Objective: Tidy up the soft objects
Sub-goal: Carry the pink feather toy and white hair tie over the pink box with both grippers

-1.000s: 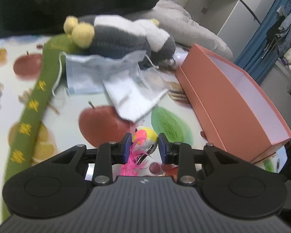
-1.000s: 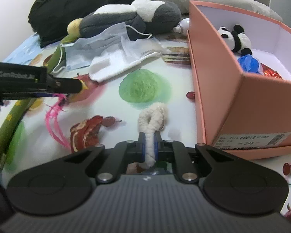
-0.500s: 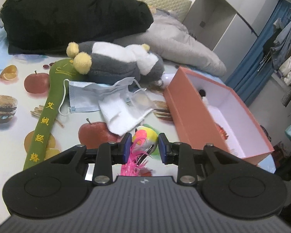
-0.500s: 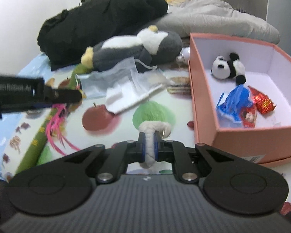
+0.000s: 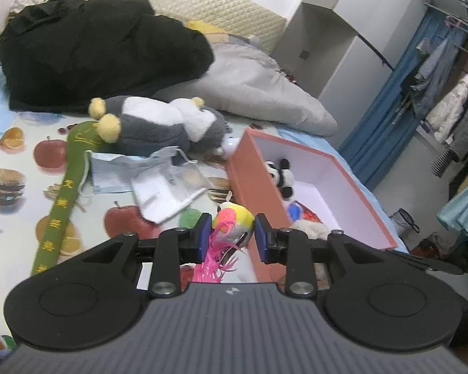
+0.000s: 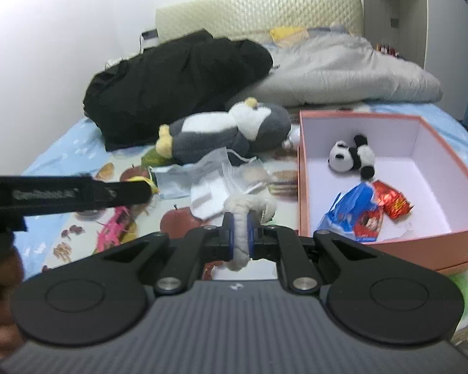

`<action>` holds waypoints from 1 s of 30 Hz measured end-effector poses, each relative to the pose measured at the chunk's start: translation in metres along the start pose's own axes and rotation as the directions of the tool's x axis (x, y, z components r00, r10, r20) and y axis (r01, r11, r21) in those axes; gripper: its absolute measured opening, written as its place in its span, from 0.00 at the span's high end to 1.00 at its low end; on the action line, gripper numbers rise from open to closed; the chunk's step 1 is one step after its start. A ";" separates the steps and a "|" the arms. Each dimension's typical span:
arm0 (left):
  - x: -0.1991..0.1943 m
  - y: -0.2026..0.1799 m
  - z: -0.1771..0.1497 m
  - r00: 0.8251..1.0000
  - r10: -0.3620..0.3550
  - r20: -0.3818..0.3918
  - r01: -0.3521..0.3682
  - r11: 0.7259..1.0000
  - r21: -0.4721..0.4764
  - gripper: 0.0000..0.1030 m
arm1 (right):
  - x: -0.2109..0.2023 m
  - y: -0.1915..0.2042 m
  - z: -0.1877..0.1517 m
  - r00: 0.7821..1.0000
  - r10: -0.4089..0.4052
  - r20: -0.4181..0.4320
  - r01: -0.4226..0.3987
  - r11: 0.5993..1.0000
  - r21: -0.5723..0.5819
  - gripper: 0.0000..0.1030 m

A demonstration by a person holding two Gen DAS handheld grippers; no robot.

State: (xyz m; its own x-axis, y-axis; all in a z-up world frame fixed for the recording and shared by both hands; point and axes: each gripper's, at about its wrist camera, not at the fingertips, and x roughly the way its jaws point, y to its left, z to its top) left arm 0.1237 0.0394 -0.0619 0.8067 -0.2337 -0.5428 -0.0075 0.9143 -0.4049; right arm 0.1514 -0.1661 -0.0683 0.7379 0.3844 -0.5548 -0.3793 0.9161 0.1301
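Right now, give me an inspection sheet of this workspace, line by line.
Surface: bed with a fruit-print sheet.
Job's things: orange box holding a panda plush and snack packets; penguin plush on the sheet.
Clutter: face masks, green band, black coat, grey duvet.
Grippers: left gripper fingers shut on a feathered ball; right gripper shut on a white rope toy.
Cables: nothing seen.
Surroundings: wardrobe, hanging clothes.

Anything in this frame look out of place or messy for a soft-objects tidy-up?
Yes. Snack wrappers lie in the orange box beside the panda plush, though they aren't soft toys. Face masks lie crumpled in a heap on the mat in front of the penguin plush.
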 end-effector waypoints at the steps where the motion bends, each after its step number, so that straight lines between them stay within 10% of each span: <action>1: -0.001 -0.006 -0.001 1.000 -0.009 -0.004 0.009 1.000 0.006 0.66 | -0.007 -0.002 0.000 1.000 -0.002 0.009 0.002 1.000 0.006 0.88; 16: 0.016 -0.104 -0.019 0.984 -0.159 -0.076 0.164 0.984 0.075 0.66 | -0.083 -0.061 -0.006 0.993 -0.106 0.056 0.101 0.991 0.090 0.88; 30: 0.108 -0.156 0.011 0.977 -0.138 -0.164 0.154 0.984 0.087 0.66 | -0.051 -0.144 0.019 0.993 -0.114 0.029 0.108 0.979 0.172 0.88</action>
State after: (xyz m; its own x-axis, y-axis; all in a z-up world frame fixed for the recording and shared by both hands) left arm 0.2184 -0.1249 -0.0490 0.6919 -0.4089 -0.5950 0.1681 0.8927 -0.4180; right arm 0.1789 -0.3155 -0.0427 0.7920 0.2803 -0.5423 -0.1959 0.9581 0.2092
